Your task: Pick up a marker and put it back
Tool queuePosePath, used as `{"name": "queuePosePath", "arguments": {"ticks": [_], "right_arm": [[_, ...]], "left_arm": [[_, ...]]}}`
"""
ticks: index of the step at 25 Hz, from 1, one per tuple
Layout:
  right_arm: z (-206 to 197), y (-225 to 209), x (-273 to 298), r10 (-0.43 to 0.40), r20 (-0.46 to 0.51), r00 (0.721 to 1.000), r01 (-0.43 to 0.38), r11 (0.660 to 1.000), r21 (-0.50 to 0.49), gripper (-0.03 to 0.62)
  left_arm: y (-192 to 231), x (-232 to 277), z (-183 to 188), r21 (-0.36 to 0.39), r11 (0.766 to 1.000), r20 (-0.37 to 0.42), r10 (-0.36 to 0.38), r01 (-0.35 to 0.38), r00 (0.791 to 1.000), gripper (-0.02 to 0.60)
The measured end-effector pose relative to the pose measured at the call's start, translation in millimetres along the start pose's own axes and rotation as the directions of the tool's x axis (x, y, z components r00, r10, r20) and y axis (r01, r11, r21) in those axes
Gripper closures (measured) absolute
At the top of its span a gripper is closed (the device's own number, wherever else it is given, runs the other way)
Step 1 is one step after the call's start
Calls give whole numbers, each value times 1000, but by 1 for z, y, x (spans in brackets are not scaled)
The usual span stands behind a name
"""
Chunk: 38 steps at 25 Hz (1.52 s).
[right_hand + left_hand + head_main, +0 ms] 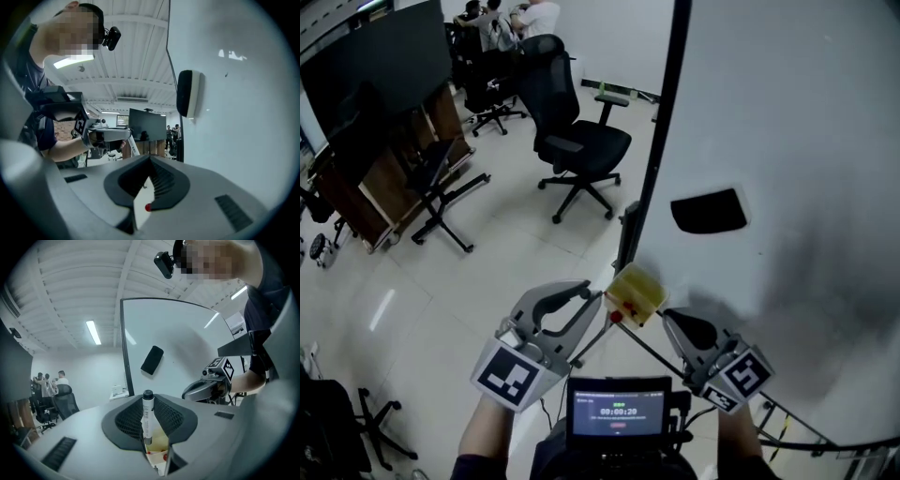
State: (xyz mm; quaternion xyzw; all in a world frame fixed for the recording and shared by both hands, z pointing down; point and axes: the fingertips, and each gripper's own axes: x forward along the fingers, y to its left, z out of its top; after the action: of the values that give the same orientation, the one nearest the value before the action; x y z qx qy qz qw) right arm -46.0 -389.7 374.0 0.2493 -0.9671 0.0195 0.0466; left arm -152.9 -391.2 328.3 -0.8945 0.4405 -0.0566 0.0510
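While clamped upright between the dark, mesh-textured pads of the left claw (150, 437), appears as a slim white cylinder with a black cap: marker (147, 411), barrel print too small to read. Directly beyond it, through the narrow gap, a yellowish, translucent box (158, 450) dotted with small red spots. Closed on a flat pale wall of that box, the right claw (145, 199), with one red dot at the pinched edge. From the head view, box held between the two claw tips, just beside the dark frame edge of a whiteboard (787, 141): smooth, white, upright. On its face, a black eraser (708, 211), oblong with rounded corners. On each claw, a cube (514, 377) faced with black-and-white square patterns, no letters. Below, near the body, a small dark screen (617, 411) reading "00:00:20" in white digits, with a small green mark above. Behind, on glossy pale floor tiles (394, 300), a black swivel chair (572, 141) on a star-shaped base.
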Motion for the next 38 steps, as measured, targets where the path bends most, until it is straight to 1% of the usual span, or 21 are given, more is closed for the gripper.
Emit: {"name": "queuePosePath", "arguments": {"ticks": [2,5,9,11,15,20,22,27,32,38], "right_arm": [[-1,-3,10,-42,-15,999,42,999,3,579],[-3,-9,17,-110,-28,994,110,994,18,579],[-13,-16,18,-184,-60,981,185,983,20,579],[-17,-22,15,-210,-72,975,212,977,28,579],[-24,-28,14,-239,-84,967,243,969,39,579],[-32,-42,13,-232,-104,967,237,971,33,579],[-31,-45,15,-227,-106,968,232,972,37,579],[-35,-47,22,-215,-108,971,221,974,47,579],[-48,-63,17,-201,-115,973,208,977,52,579],[-51,-65,12,-209,-126,970,217,975,55,579]], "left_arm": [[11,8,-3,-10,999,16,-51,52,999,509],[21,24,-10,-28,991,31,-129,130,991,509],[23,48,-26,-62,973,41,-219,222,975,509],[20,61,-34,-73,966,32,-248,250,968,509],[20,85,-52,-50,963,-5,-264,264,964,509],[10,113,-75,-65,958,-45,-281,278,959,509],[12,118,-83,-68,959,-53,-280,276,959,509],[18,121,-102,-104,956,-74,-283,275,956,509],[10,142,-126,-92,958,-116,-281,271,953,509],[7,148,-144,-98,959,-157,-279,266,947,506]]}}
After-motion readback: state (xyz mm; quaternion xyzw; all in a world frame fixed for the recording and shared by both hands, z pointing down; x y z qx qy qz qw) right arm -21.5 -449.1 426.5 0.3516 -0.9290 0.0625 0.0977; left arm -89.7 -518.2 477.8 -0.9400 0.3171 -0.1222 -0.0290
